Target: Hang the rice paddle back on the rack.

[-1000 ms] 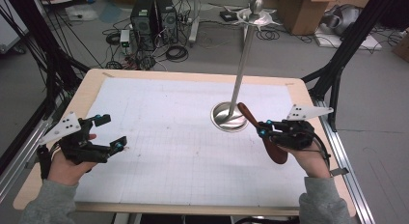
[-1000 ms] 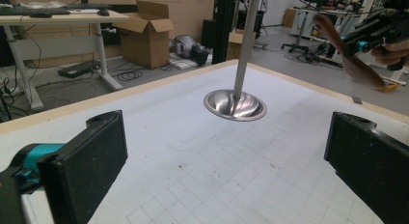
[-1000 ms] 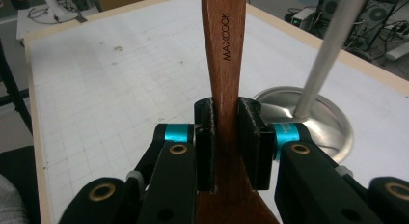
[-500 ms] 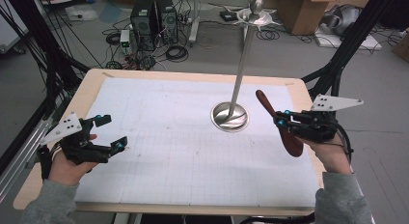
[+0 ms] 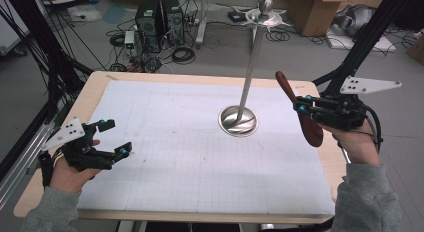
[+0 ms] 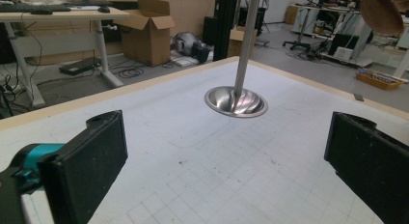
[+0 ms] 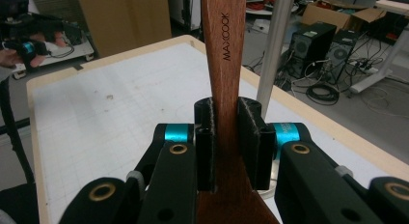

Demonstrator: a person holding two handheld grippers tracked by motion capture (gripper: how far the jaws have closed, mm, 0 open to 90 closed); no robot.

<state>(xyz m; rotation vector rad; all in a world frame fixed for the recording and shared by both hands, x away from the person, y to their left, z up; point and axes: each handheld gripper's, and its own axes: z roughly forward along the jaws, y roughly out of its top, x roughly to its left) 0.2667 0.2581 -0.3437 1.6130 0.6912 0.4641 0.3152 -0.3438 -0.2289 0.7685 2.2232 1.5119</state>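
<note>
A wooden spoon is clamped in the right gripper, which is held above the right edge of the surface. In the high view the spoon is seen tilted: its slim handle end points up and away toward the far side, while the broad bowl end hangs below the gripper, over the surface's right rim. The spoon is clear of the surface and is touched by nothing but the gripper.

In the right gripper view the spoon's handle is seen running straight up between the two black pads, which are pressed against its sides, so the jaws are closed down to the width of the handle. The word MAXCOOK is printed along the handle just above the pads. The wider part of the spoon is seen below the pads, close to the camera.

A metal stand, with a round dished base and a tall thin pole, is placed on the surface just to the left of the spoon and apart from it. In the right gripper view its pole is seen just behind the spoon's handle.

The left gripper is held low over the near left corner of the surface, well apart from the spoon. Its jaws are spread wide, and nothing is held between them in the left gripper view, where the stand is seen farther off and the spoon's bowl at the top right.
</note>
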